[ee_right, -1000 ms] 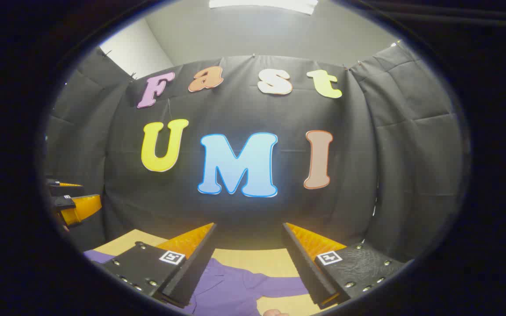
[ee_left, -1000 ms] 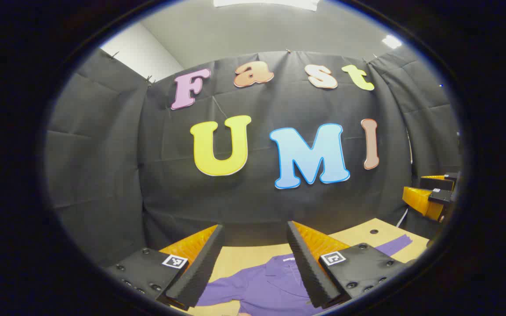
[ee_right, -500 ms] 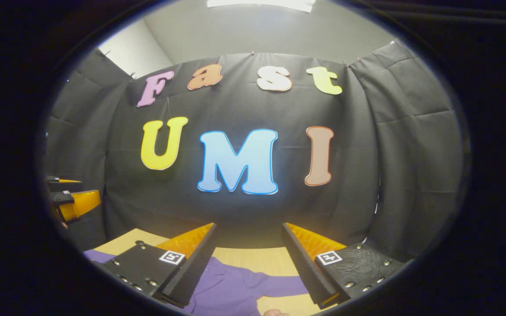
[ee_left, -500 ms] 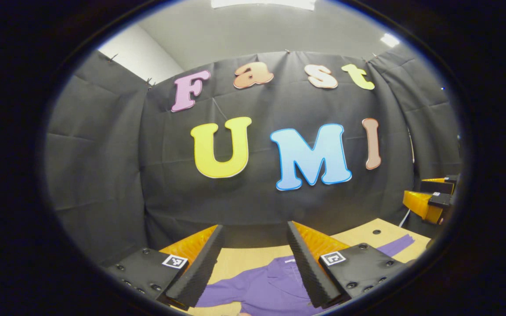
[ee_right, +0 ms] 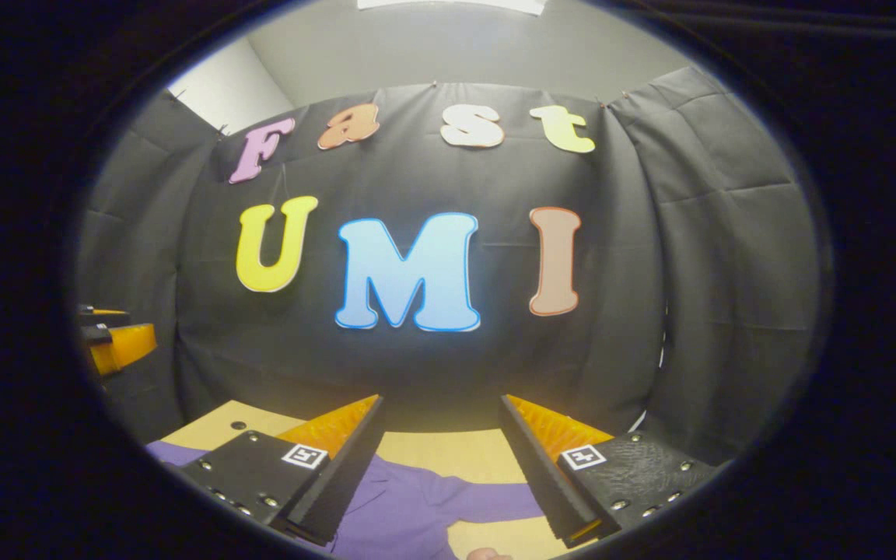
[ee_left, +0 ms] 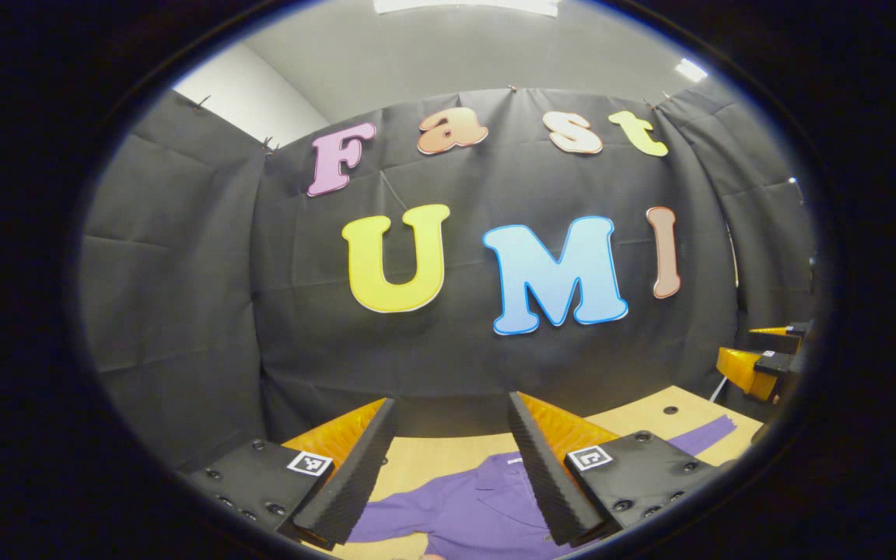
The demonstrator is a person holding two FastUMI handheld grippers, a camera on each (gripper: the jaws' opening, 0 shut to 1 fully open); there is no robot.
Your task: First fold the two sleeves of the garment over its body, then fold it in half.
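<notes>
Progress is judged nil: the purple garment [ee_left: 463,509] is seen spread flat on the tan table [ee_left: 448,453], with one sleeve [ee_left: 701,435] stretched out toward 3 o'clock in the left gripper view and the other sleeve [ee_right: 495,502] lying unfolded in the right gripper view, so both sleeve folds and the halving are left to do. The left gripper [ee_left: 448,467] and right gripper [ee_right: 440,463] are held above the cloth at 6 o'clock of their views, fingers spread wide and holding nothing. No containers are seen.
</notes>
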